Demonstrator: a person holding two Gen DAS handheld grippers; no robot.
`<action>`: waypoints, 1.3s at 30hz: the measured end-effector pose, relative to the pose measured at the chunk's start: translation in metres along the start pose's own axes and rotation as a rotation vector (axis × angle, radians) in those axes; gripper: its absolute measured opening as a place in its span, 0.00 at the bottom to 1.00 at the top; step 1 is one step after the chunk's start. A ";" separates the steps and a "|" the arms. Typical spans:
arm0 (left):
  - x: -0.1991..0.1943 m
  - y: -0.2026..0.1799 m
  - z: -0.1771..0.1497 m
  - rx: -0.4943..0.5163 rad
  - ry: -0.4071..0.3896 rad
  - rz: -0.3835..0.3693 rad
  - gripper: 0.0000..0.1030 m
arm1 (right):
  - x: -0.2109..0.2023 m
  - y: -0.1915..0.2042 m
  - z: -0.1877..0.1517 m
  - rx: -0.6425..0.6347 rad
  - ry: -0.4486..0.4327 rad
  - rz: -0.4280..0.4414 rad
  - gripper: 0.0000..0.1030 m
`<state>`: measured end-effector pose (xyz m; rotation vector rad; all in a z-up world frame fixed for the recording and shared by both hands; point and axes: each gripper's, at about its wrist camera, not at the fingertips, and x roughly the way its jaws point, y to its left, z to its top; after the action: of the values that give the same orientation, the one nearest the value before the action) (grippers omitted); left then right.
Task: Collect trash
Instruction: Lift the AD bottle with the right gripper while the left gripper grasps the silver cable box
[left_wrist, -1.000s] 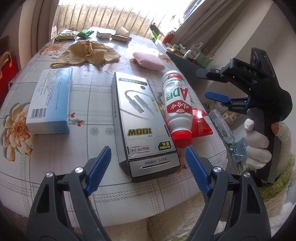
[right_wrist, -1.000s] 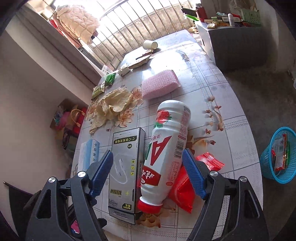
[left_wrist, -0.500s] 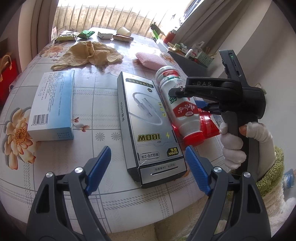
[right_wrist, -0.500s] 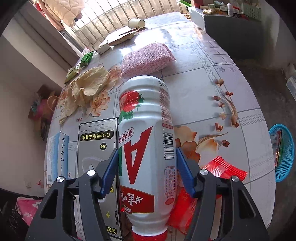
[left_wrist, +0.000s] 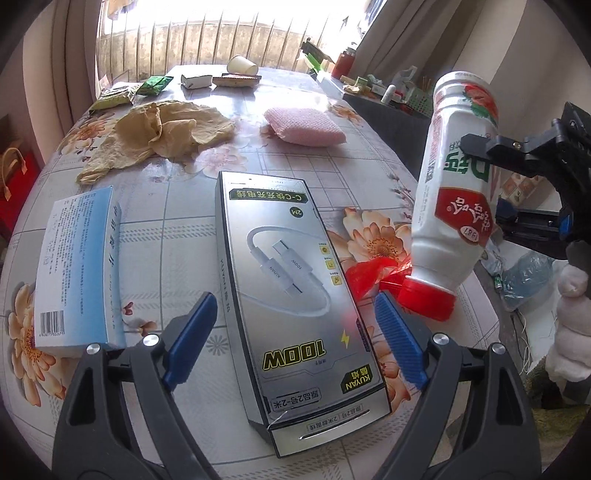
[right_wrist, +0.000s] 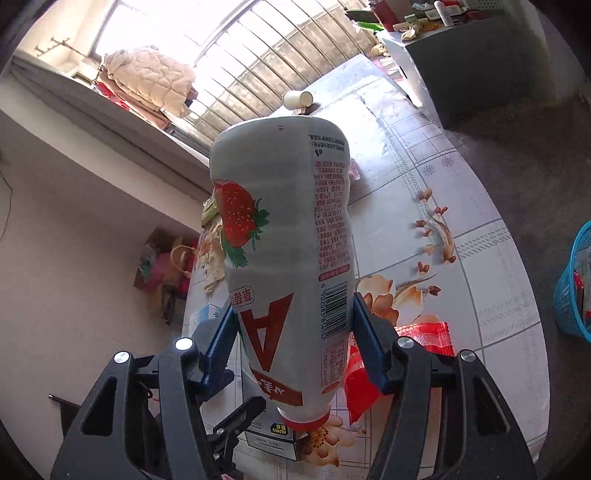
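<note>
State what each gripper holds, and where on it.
The right gripper clamps the white strawberry drink bottle across its lower body, cap end down. The left gripper holds nothing.

Floral table (left_wrist: 303, 184) bears cable box (left_wrist: 295, 291), pink sponge (left_wrist: 304, 126)

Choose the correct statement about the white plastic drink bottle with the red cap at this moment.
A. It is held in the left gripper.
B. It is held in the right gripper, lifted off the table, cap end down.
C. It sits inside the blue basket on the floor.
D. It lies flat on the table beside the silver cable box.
B: the right gripper is shut on the white plastic drink bottle, which hangs above the table, its red cap lowest.
</note>
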<state>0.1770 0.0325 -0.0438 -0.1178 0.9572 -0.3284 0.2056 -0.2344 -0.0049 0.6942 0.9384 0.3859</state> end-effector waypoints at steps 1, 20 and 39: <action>0.003 -0.001 0.002 0.002 0.005 0.010 0.81 | -0.012 -0.004 0.000 0.011 -0.015 0.023 0.57; 0.044 -0.011 0.023 0.029 0.029 0.119 0.83 | -0.066 -0.099 -0.078 0.198 0.103 -0.109 0.57; 0.019 -0.004 -0.006 0.096 0.106 0.152 0.83 | -0.031 -0.093 -0.066 0.147 0.132 -0.215 0.59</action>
<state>0.1816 0.0228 -0.0616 0.0611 1.0472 -0.2416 0.1346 -0.2948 -0.0771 0.6989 1.1636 0.1754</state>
